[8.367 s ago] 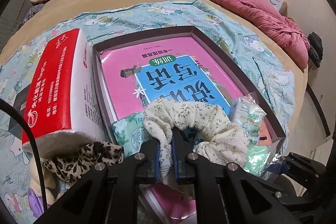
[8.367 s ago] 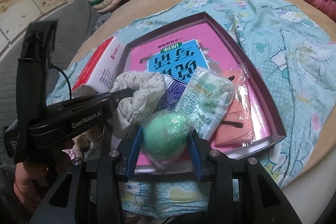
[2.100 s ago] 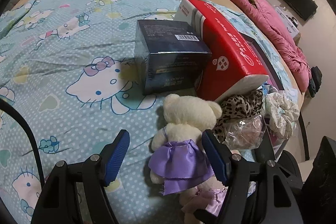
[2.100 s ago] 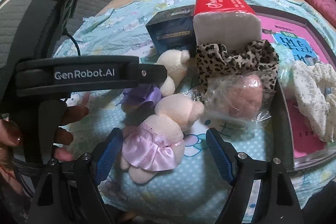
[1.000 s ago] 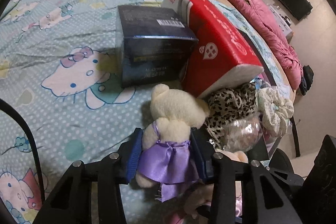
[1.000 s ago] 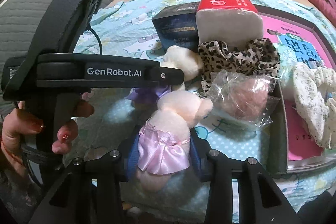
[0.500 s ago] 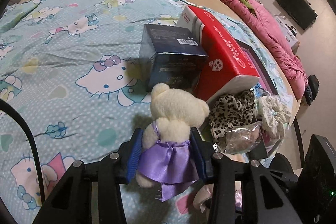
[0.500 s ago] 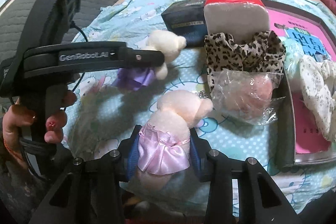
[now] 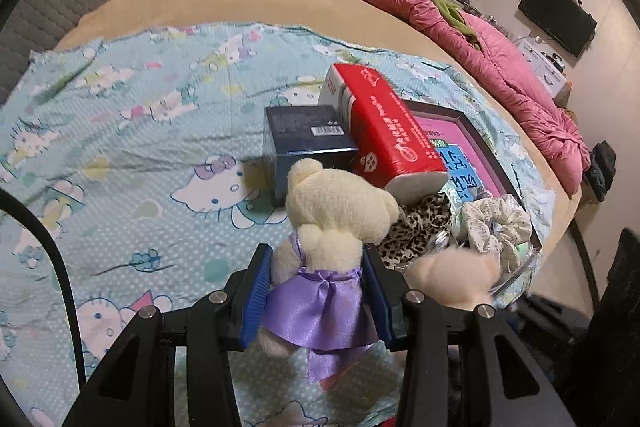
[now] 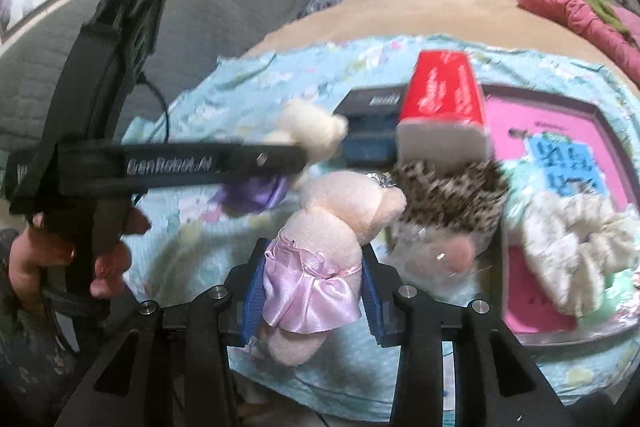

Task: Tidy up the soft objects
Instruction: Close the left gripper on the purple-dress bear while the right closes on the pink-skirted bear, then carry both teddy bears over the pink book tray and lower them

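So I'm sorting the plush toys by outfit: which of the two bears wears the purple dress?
The cream bear, clamped in the left gripper. The other bear, in the right gripper, is peach-pink and wears a pale pink dress.

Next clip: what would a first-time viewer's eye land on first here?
Two small teddy bears, each pinched at the waist by blue pads: a cream bear in a purple dress in the left gripper, and a pink bear in a pink satin dress in the right gripper, both over the cartoon-cat sheet. Just behind them, a red tissue pack leans beside a dark blue box.
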The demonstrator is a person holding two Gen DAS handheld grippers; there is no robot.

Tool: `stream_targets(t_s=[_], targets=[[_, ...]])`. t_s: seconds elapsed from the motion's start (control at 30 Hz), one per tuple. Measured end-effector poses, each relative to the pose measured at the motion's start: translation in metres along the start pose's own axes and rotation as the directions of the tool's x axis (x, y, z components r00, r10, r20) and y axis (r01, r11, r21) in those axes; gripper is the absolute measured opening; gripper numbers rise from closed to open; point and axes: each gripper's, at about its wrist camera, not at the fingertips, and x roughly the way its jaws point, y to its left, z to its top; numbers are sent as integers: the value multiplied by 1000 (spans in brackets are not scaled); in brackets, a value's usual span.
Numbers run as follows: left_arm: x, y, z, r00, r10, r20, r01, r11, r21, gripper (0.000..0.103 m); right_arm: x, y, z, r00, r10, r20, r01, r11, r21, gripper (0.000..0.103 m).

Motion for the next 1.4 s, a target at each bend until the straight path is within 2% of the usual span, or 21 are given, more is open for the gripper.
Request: stream_targets(t_s=[0.47,0.83,1.0,1.17,1.4], targets=[[-22,-49,5,999,13,38,-16,997,69,45,-40,-27,12,989,-54,140,44,996,72,43],[-23,-97,7,999,-33,34,28,991,128,45,-68,-57,17,968,-98,231,69,989,130,43],[-20,-118,10,999,-43,31,37,987,159,45,-87,-83,17,949,-147,279,97,978,187,43],[-12,-136,13,998,-52,20,47,981,186,45,-109,-119,15,919,-233,318,150,953,264,43],[5,-163,17,998,-60,-4,59,972,226,45,-128,-159,4,893,-305,331,179,915,361,43]])
